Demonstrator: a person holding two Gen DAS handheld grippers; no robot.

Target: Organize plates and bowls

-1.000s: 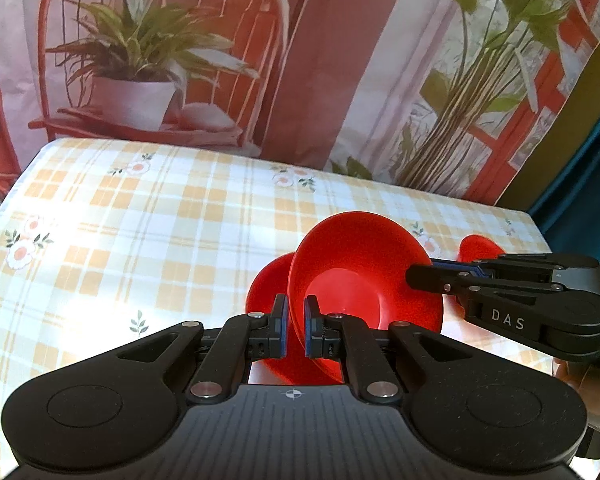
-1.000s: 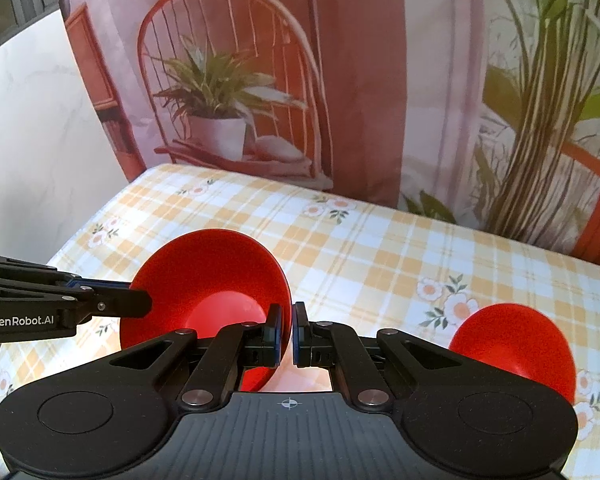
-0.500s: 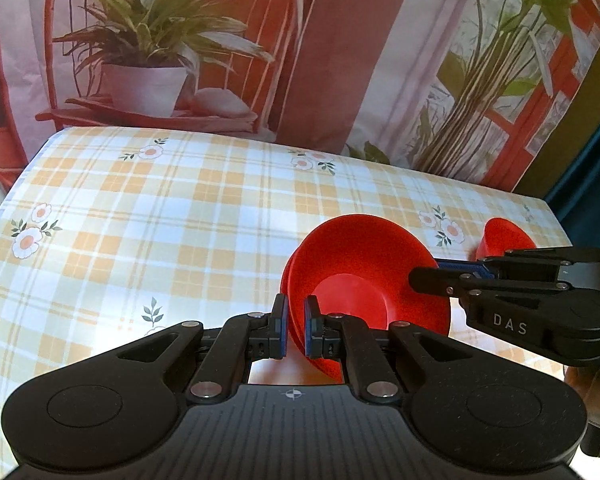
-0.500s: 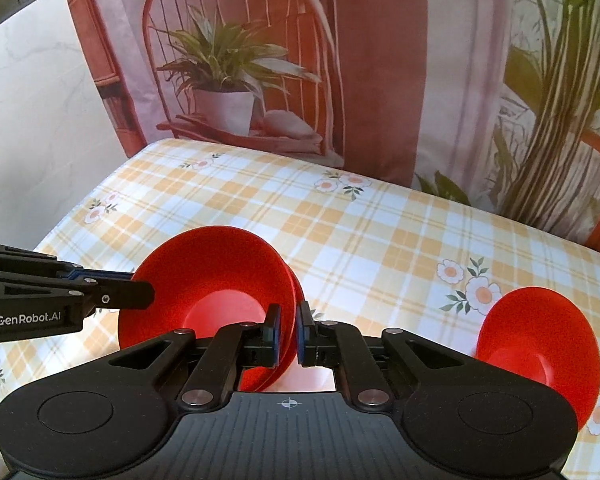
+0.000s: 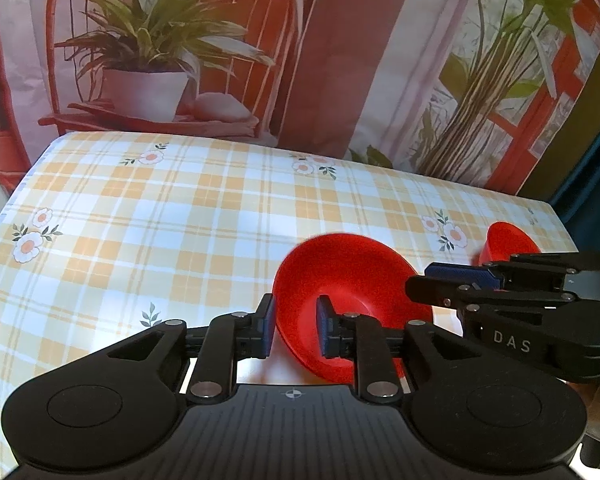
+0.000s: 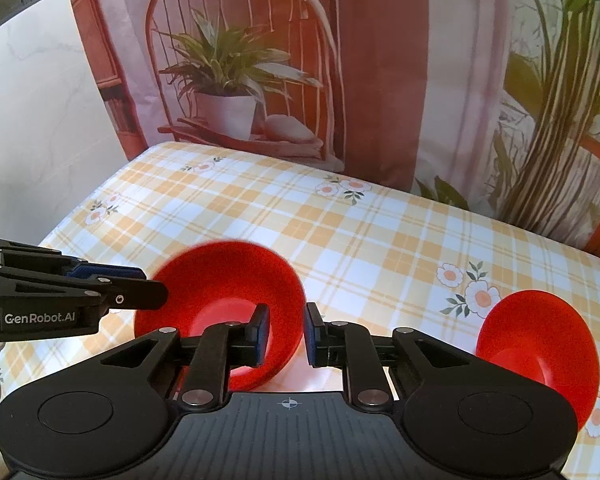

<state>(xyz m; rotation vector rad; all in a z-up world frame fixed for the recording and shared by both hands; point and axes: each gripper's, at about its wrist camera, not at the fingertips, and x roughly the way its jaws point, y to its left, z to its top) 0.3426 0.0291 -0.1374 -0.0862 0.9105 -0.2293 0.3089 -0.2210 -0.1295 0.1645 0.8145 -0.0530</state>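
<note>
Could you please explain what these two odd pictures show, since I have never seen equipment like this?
No robot here: a person holds a two-finger gripper in each hand, with a wide-angle camera on each looking along its fingers. One picture is from the left gripper, the other from the right gripper; each also sees the other from the side. On the checked tablecloth sit red bowls, apparently stacked, and another red bowl off to the right. Both grippers have just been opening, each straddling the stack's rim without pressing it.

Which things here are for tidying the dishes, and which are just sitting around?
For the job:
- red plastic bowl stack, rim between both claws
- second red plastic bowl, off to the right

Just there:
- yellow checked flowery tablecloth
- printed plant backdrop
</note>
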